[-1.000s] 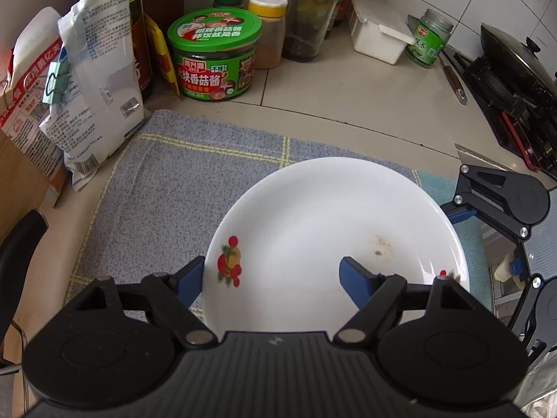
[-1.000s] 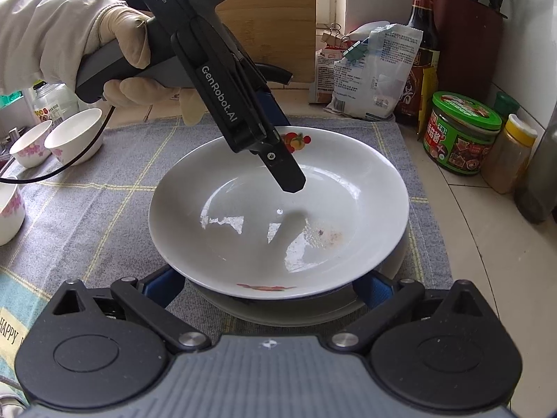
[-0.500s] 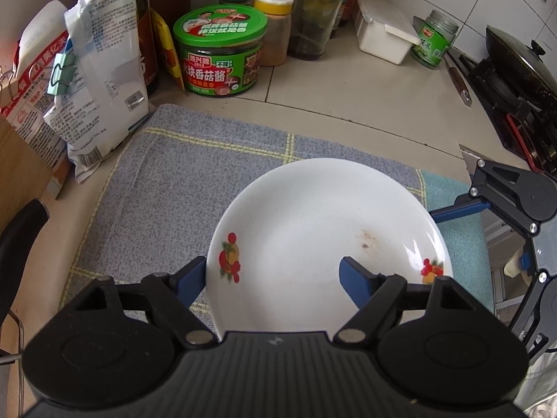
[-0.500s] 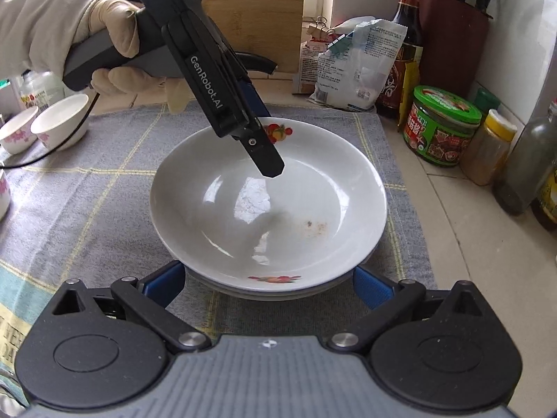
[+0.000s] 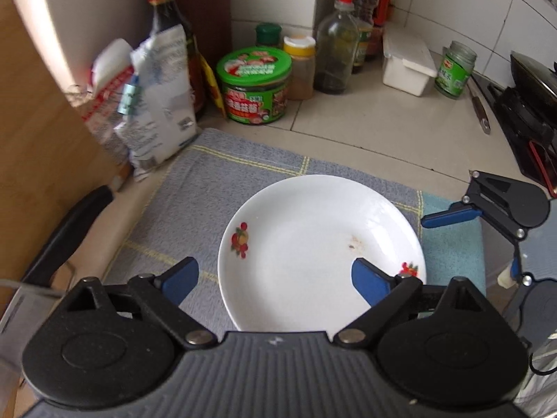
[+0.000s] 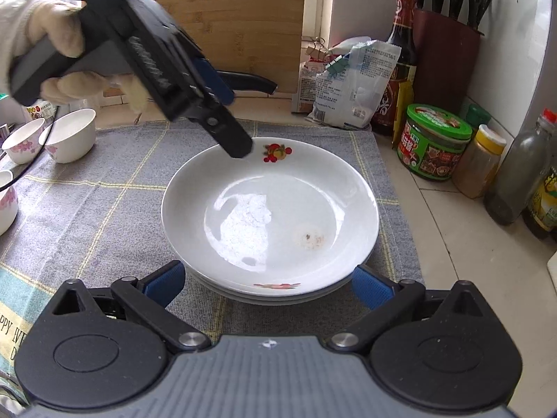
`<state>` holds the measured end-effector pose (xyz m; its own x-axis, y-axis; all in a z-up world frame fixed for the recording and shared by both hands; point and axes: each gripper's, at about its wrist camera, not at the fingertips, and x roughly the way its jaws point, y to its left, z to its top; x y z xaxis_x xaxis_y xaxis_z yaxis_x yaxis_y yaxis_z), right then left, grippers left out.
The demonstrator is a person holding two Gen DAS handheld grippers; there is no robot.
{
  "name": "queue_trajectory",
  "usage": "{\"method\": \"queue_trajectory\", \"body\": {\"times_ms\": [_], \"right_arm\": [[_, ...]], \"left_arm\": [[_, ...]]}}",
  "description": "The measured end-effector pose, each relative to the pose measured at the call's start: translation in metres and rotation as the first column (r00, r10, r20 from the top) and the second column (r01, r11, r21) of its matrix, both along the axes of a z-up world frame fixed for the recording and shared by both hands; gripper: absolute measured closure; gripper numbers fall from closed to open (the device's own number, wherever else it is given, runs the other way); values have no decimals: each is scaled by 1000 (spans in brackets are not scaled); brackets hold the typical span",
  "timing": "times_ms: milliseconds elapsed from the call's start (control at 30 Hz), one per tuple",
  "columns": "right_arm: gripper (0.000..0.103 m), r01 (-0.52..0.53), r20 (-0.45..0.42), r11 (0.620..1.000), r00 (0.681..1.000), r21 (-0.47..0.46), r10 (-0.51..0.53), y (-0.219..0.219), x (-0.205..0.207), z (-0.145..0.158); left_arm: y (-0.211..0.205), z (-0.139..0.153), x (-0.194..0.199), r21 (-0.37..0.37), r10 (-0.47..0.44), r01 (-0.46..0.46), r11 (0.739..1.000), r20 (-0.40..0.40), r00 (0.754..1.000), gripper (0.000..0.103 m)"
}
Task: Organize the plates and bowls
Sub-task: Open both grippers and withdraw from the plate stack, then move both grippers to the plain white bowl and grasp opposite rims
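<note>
The plate (image 6: 269,209) tops a small stack on the grey cloth (image 6: 104,209), well right of the bowls (image 6: 69,134). The left gripper (image 5: 275,280), its fingers just spread and empty, hangs above the plate's far rim. The right gripper (image 6: 268,284) stands released, straddling the near rim, nearer the stack.

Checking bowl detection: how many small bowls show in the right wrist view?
3. Two small bowls sit side by side at the cloth's far left; a third is cut off by the left edge. More may lie outside the picture.
</note>
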<state>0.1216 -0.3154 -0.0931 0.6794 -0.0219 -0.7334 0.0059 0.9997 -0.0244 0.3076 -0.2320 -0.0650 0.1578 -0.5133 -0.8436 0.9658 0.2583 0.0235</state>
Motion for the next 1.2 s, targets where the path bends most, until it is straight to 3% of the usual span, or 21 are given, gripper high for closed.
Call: {"method": "queue_trajectory", "body": {"times_ms": [133,300,467,667,767,967,1200], "right_arm": [[0,-28,24,999,999,-37,29,7,-1,5],[0,-87,43,993,995,-73,90,21,1,9],[0,-168,48,983,984,-69,172,46,9,12],[0,-255,49,963,965,-82,259,92,19,14],[0,-278,42,957,958,-89,282,120,21,12],[0,-286,17,953,957,-102,289,179,17,9],[0,-309,-35,945,951,-109,307,232,14,4]], "left_arm": [[31,21,-34,-68,99,-93,993,92,991,4],[71,29,-73,-133,275,-253,958,187,943,3],[121,23,-96,-176,444,-423,889,104,890,3],[184,21,-111,-208,563,-542,815,60,824,3],[215,19,-113,-203,563,-544,814,47,825,3],[287,13,-118,-199,512,-497,845,29,858,3],[359,0,-119,-179,472,-461,869,21,881,3]]}}
